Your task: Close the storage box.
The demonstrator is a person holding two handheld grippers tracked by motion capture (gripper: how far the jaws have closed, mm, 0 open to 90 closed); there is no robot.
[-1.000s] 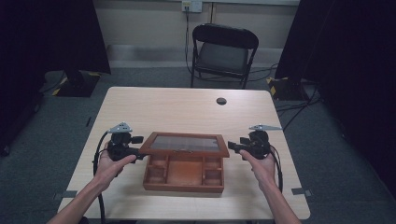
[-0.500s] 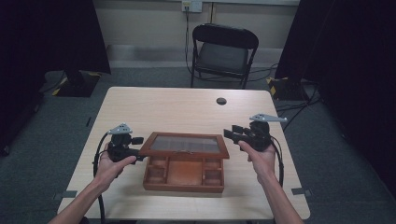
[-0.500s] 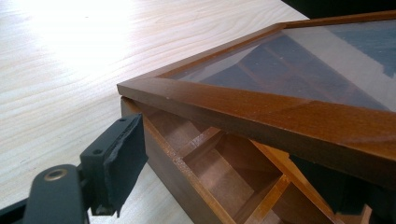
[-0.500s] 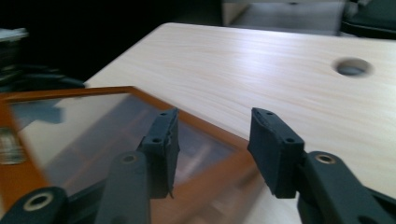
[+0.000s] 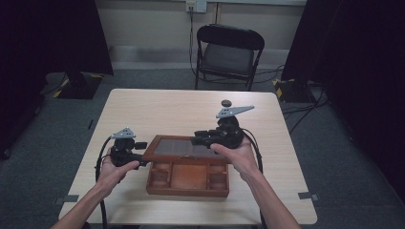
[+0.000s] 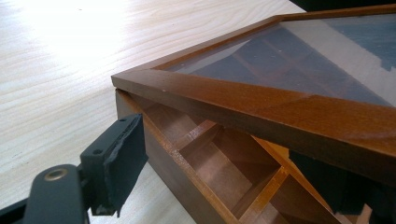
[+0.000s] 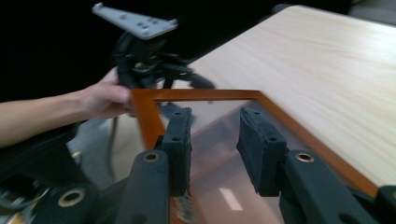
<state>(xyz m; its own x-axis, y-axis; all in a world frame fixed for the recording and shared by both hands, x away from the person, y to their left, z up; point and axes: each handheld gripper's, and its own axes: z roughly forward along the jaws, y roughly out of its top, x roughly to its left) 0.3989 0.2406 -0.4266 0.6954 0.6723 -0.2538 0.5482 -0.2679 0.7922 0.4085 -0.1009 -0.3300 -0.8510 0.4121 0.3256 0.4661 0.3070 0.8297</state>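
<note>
**Q:** At the worktop's (image 5: 157, 109) front edge, centred: how will the wooden box (image 5: 187, 180) handle?

**A:** Stiff, but the glass lid (image 5: 184, 148) is fragile, so grasp its wooden frame. Left gripper (image 5: 142, 156): fingers straddle the box's wall, grip unclear. Right gripper (image 5: 196, 140): fingers apart, just closing, empty, above the lid.

- A wooden box (image 5: 187, 179) with a half-raised glass lid (image 5: 184, 149) sat on the desk (image 5: 157, 107).
- The left hand-held gripper (image 5: 136, 156) met the lid's left edge.
- The right hand-held gripper (image 5: 197, 140), jaws just narrowing with nothing between, hovered over the lid.
- A folding chair (image 5: 229, 52) stood behind.
</note>
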